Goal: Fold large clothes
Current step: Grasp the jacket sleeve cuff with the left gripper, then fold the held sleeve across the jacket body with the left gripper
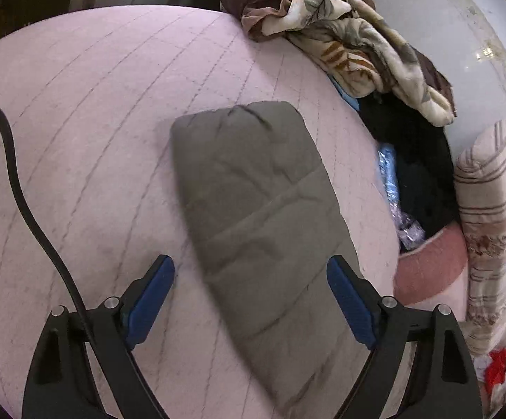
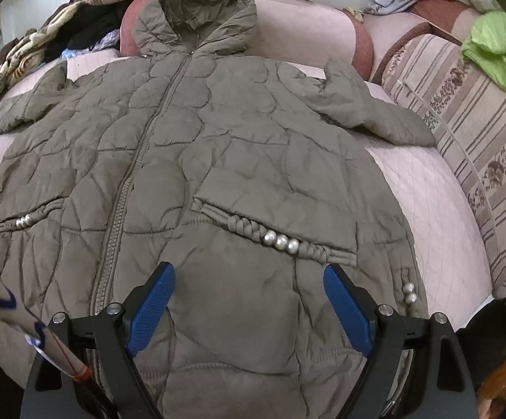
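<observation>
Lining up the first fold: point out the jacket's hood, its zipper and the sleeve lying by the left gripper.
hood (image 2: 200,10), right wrist view, on the crumpled top.
zipper (image 2: 141,150), right wrist view, mid-length on the teeth.
sleeve (image 1: 253,192), left wrist view, middle of the quilted panel.

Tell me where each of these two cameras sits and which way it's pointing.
Left wrist: rides the left gripper, angled down at one jacket sleeve on the pink bed cover; only its open blue fingers show.
Right wrist: rides the right gripper, angled down over the jacket front toward the hood; its open fingers show, plus a striped sleeve at lower left.
Shared: the jacket, bed cover and striped pillow.
</observation>
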